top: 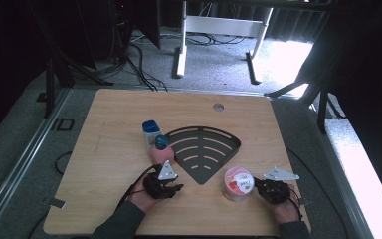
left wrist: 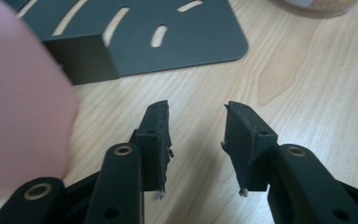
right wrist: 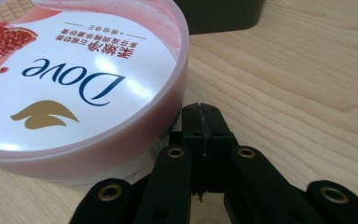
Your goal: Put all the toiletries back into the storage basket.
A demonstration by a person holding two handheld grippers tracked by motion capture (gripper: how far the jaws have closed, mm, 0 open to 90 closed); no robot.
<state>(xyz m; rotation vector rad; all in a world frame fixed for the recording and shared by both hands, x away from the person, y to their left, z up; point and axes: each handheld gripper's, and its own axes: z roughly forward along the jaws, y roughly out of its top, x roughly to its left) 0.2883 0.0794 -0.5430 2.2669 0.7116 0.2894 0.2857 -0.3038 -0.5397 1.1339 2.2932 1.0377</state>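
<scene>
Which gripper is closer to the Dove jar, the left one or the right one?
Right. The right gripper sits just beside the Dove jar, jaws shut. The left gripper is farther off, by the pink bottle.

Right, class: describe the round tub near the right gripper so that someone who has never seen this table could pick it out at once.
Start at the dark fan-shaped rack in the middle of the wooden table. Just off its pointed tip, toward the right gripper, sits the tub. Unlike the two upright bottles left of the rack, it is low, round and pink, with a flat white lid printed "Dove".
</scene>
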